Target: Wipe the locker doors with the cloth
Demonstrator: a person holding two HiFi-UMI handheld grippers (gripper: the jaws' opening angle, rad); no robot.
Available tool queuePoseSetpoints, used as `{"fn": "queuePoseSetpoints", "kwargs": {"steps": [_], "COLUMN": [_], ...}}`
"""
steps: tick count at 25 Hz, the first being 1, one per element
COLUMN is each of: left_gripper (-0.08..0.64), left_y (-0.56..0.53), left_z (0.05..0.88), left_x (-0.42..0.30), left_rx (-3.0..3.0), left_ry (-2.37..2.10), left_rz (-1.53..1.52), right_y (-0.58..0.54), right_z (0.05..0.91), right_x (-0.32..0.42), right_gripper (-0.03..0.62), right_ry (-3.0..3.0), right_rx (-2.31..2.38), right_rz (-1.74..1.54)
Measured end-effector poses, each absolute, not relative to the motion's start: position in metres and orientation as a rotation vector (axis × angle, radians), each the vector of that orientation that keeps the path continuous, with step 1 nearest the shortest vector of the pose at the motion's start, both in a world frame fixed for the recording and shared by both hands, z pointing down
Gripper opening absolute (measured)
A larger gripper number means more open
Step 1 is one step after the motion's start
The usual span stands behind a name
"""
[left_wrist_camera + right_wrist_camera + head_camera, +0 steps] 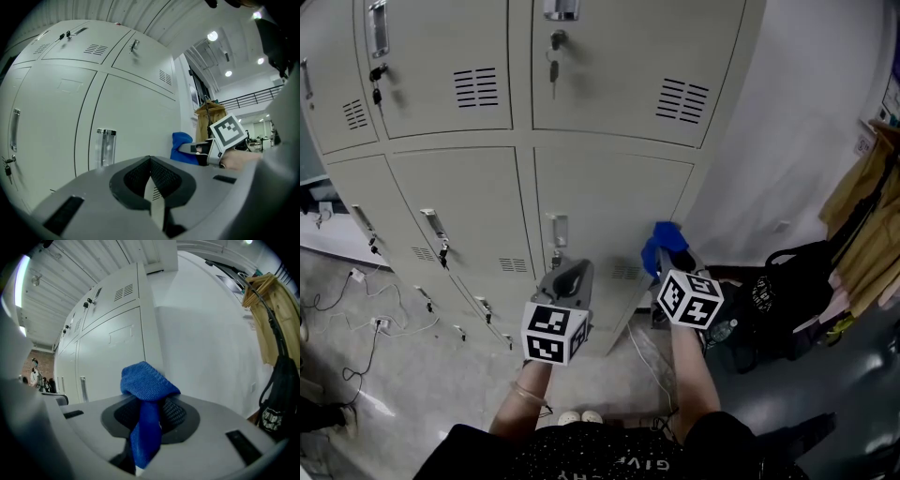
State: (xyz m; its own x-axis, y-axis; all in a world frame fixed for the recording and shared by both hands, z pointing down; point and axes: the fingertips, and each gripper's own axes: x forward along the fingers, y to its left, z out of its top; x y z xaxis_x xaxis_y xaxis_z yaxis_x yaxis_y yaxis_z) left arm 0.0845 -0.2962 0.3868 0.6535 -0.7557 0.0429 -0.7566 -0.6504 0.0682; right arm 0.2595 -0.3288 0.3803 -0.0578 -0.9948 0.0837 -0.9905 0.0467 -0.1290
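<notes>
Right gripper (673, 255) is clamped on the blue cloth (660, 241), with the wad bunched over the jaw tips and the tail hanging between them. It's near the right edge of the lower door (609, 211). The panel lies ahead and to its left, but contact I can't call. Left gripper (569, 277), jaws together on nothing, hovers alongside, facing the same door.

The locker doors (614, 202) are smooth painted metal, pale and faintly satin; on one, a handle (106, 145) gleams like polished chrome. The cloth (149, 380) is a coarse, ribbed blue knit. The left gripper (150, 164) and the right gripper (149, 404) have matt grey plastic shells with finely ridged black pads. Below the lockers, the floor (422, 366) looks like dull, mottled concrete.
</notes>
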Motion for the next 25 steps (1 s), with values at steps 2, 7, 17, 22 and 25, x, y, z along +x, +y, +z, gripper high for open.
{"fn": "queuePoseSetpoints", "kwargs": {"steps": [2,7,17,22,25], "left_gripper": [0.006,0.006,0.006,0.006,0.006], "left_y": [-0.296,-0.294,-0.294,-0.291,-0.288], "left_z": [0.388,0.390,0.401,0.400,0.399], "left_x": [0.083,0.076,0.036,0.008,-0.010], "left_rx": [2.777,2.763,2.695,2.667,2.646], "left_ry": [-1.279,-1.303,-1.414,-1.494,-1.541], "left_rz": [0.016,0.020,0.046,0.066,0.074], "right_y": [-0.328,-0.325,-0.332,-0.341,-0.349], "right_z": [0.381,0.380,0.407,0.424,0.428], "right_x": [0.265,0.264,0.162,0.108,0.083], "right_gripper": [0.104,0.104,0.104,0.104,0.103], "right_ry": [2.230,2.190,2.468,2.593,2.633], "right_rx": [-2.147,-2.178,-1.972,-1.861,-1.812], "right_rz": [-0.244,-0.236,-0.248,-0.281,-0.291]}}
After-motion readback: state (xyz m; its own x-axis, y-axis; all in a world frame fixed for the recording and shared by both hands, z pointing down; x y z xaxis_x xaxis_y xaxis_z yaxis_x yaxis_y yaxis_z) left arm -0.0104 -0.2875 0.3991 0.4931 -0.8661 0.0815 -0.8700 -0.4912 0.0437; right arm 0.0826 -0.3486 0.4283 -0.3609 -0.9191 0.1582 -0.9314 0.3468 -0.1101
